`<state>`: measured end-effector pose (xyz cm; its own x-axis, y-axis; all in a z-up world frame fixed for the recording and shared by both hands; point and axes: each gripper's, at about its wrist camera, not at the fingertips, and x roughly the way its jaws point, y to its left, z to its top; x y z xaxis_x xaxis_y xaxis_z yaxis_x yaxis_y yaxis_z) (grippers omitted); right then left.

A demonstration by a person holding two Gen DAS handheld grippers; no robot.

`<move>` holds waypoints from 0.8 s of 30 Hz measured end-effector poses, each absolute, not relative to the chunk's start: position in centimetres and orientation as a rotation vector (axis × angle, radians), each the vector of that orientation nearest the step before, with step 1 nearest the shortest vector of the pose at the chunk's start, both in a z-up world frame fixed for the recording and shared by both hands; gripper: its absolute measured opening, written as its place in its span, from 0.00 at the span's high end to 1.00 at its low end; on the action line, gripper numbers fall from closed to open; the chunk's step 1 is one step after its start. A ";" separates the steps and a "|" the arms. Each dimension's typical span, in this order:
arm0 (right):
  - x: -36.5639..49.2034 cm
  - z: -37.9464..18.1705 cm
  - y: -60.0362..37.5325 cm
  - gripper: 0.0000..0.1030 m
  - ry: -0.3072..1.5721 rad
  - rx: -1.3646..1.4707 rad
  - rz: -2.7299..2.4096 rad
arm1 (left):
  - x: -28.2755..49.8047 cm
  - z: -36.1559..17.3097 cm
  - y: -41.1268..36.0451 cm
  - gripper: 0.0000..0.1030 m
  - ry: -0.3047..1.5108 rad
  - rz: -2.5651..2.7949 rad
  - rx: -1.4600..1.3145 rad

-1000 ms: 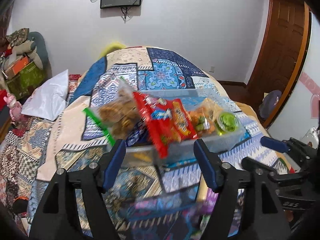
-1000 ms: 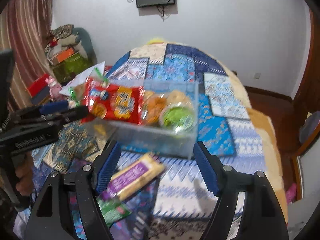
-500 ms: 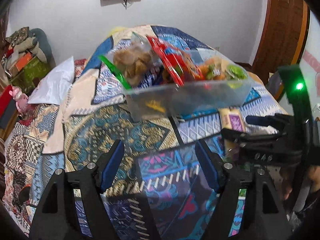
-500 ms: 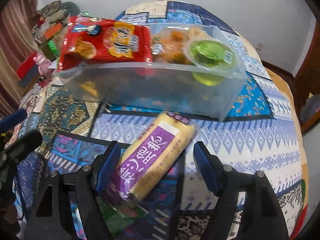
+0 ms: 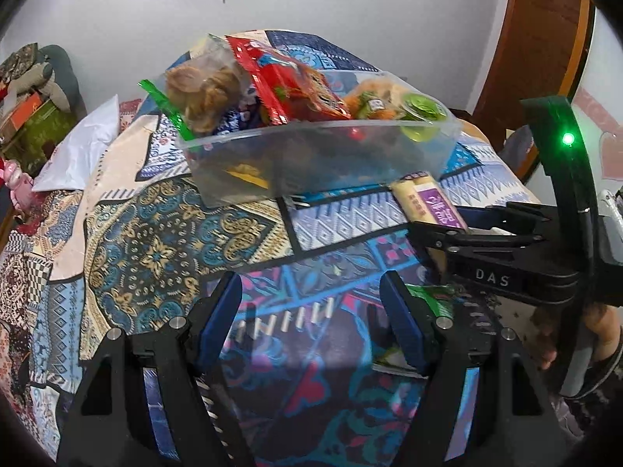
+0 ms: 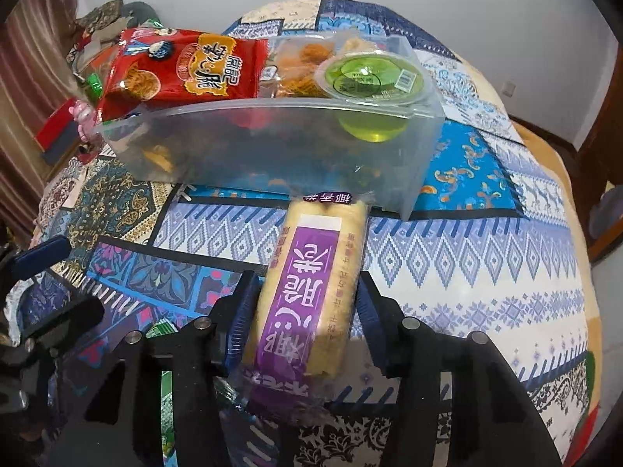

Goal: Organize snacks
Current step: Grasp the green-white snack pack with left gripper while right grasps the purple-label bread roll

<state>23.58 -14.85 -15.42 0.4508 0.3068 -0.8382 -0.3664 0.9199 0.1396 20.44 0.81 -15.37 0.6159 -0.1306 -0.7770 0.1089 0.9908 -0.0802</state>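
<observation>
A clear plastic bin (image 5: 311, 159) (image 6: 272, 140) stands on the patterned bedspread. It holds a red snack bag (image 6: 183, 66), a green jelly cup (image 6: 373, 74), orange snacks and a zip bag of brown snacks (image 5: 202, 89). In front of the bin lies a yellow and purple snack pack (image 6: 311, 292) (image 5: 428, 202). My right gripper (image 6: 305, 288) is closing on this pack, with both pads against its sides. My left gripper (image 5: 311, 284) hangs open over bare bedspread, left of the right gripper (image 5: 434, 220), with nothing between its fingers.
A green packet (image 5: 432, 299) (image 6: 163, 330) lies on the bedspread beside the right gripper. A white pillow (image 5: 81, 148) and piled clutter sit at the left. A wooden door (image 5: 545, 39) is at the back right. A person's hand (image 5: 599, 323) holds the right gripper.
Both grippers have sunk toward the bedspread and now look down on it. The right jaws have come together around the yellow and purple pack. The left jaws kept their width.
</observation>
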 end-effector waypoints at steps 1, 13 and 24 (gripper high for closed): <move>23.3 -15.4 -15.0 0.56 1.020 -0.057 0.423 | 20.3 -15.4 0.6 0.29 0.900 -0.143 -0.027; 18.5 -13.0 -19.9 0.59 0.960 -0.022 0.427 | 18.1 -16.9 -3.8 0.20 0.985 -0.253 -0.009; 16.7 -11.0 -21.6 0.59 0.905 0.015 0.441 | 18.1 -18.5 -5.7 0.47 0.983 -0.212 0.057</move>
<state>16.73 -21.61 -11.00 0.5346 0.3764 -0.7566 -0.3638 0.9106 0.1959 18.08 -5.74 -18.46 0.5360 -0.1523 -0.8303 0.2037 0.9779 -0.0478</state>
